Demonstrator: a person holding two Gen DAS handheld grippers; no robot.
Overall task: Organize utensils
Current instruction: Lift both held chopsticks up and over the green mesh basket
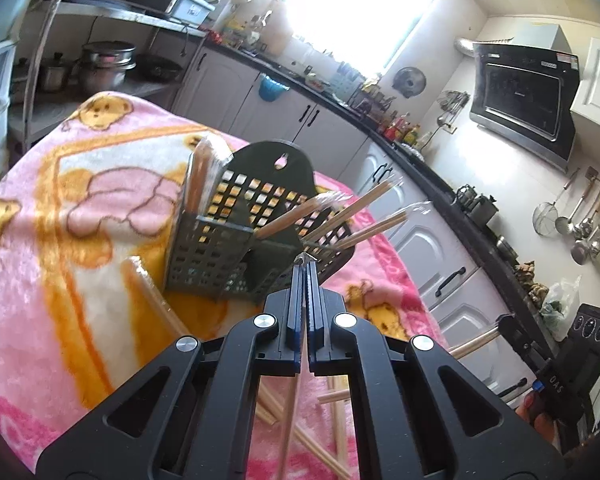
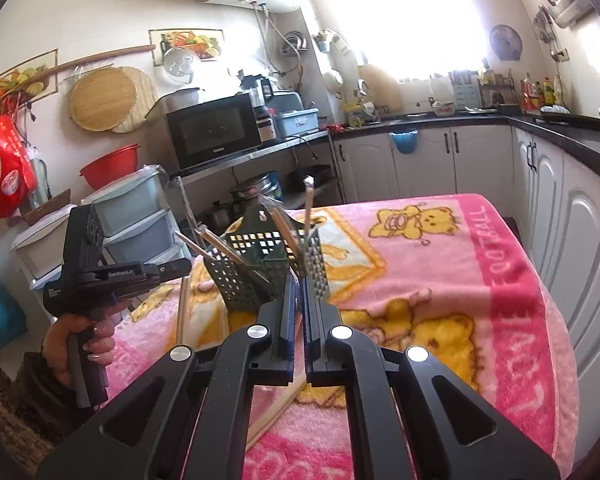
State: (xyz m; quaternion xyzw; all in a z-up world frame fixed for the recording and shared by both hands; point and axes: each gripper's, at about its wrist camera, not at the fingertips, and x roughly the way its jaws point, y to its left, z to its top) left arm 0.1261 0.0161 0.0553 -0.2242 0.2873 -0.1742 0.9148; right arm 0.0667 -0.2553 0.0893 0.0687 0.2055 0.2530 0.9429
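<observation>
A dark green perforated utensil holder (image 1: 220, 240) (image 2: 260, 268) stands on the pink bear blanket (image 1: 100, 200) (image 2: 440, 264). Several wrapped chopsticks (image 1: 364, 204) (image 2: 308, 204) lean out of it. My left gripper (image 1: 305, 258) (image 2: 186, 266) is shut, with a crinkle of wrapper at its tips and a wrapped chopstick (image 1: 287, 420) hanging below the fingers. It hovers just in front of the holder. My right gripper (image 2: 299, 280) (image 1: 506, 328) is shut on another chopstick (image 2: 278, 406) (image 1: 472, 343), close to the holder's near side.
Loose wrapped chopsticks (image 1: 334, 420) (image 1: 152, 292) lie on the blanket near the holder. White cabinets (image 2: 580, 240) under a dark counter run along the right. Plastic drawers (image 2: 136, 216) and a microwave (image 2: 214, 132) stand to the left. A hand (image 2: 84, 344) grips the left tool.
</observation>
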